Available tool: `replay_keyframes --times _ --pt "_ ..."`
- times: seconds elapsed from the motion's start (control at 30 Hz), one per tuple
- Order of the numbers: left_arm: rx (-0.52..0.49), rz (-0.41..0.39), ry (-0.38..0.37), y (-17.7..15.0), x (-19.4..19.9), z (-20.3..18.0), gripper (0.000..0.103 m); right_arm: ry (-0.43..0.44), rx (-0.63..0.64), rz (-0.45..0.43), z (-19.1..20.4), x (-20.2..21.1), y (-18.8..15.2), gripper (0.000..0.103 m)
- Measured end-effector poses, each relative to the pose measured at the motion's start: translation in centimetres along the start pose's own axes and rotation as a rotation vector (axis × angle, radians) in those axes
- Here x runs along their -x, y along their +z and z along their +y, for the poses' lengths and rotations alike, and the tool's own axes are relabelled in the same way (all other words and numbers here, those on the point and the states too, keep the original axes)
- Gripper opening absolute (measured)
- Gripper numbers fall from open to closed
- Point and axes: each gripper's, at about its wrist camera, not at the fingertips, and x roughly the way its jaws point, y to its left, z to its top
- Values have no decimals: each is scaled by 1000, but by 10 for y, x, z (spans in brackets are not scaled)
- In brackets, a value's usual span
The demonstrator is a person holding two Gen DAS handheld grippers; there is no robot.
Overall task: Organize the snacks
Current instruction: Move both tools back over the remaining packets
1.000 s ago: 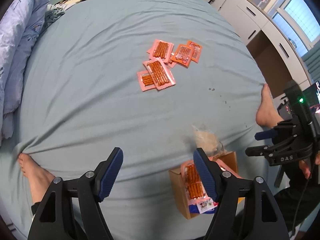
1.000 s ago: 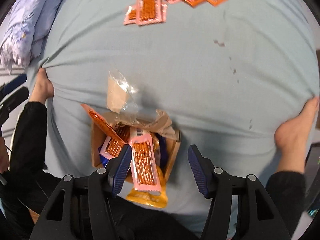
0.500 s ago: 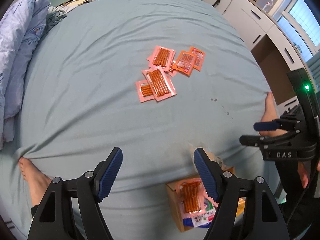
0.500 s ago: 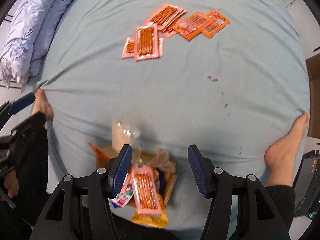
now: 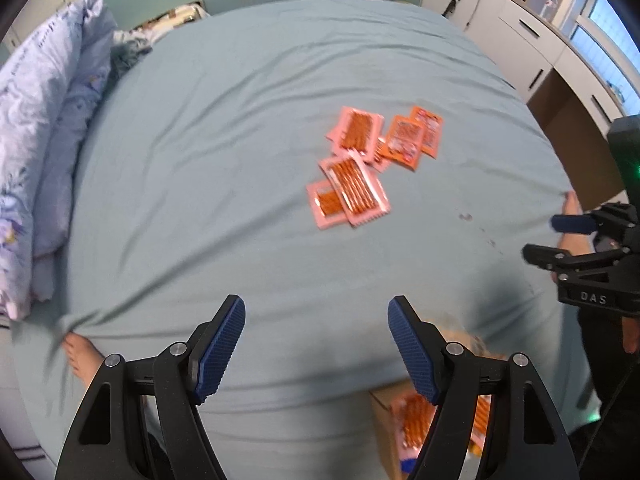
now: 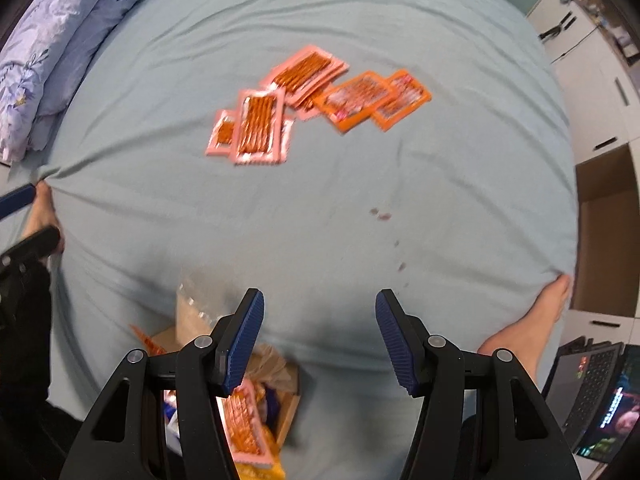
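left gripper (image 5: 316,312) jaws wide, empty, over bed sheet (image 5: 224,168); right gripper (image 6: 318,308) jaws apart, empty; cardboard box (image 6: 290,396) of snacks just below them; loose snack packets (image 6: 304,96) lie farther out mid-bed; pillows (image 5: 44,128) beyond

Empty right tool (image 6: 318,322) above sheet (image 6: 320,208), snack packets (image 6: 312,100) beyond

Both fisheye views look steeply down and forward along their own 2 jaws from above the near edge of a bed sheet (image 5: 224,184). The left wrist view sits left of the cardboard box (image 5: 384,420), the right wrist view right of it. Both share the scattered snack packets (image 5: 352,184) mid-sheet, well ahead, the pillows (image 6: 48,52) at left and white cabinets (image 5: 520,36) at right
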Motion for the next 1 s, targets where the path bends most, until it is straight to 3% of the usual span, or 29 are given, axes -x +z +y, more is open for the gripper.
replay_keyframes --times 0.13,0.33,0.57,0.73,0.87,1.0 --pt "-41 -4 60 9 -12 3 75 -93 14 -59 5 6 3 57" --pt "21 27 37 21 -34 27 75 -22 -24 -125 -3 12 6 57" --pt "124 66 19 37 -63 50 75 50 -99 -91 -30 -5 10 57" --pt "179 123 -64 47 -90 50 75 29 -126 -59 -42 -28 29 57" --pt "198 170 -131 55 -118 41 76 -42 -106 -51 -43 -53 45 57" --pt "232 176 -133 72 -148 37 76 -18 -118 -4 -48 -82 54 57"
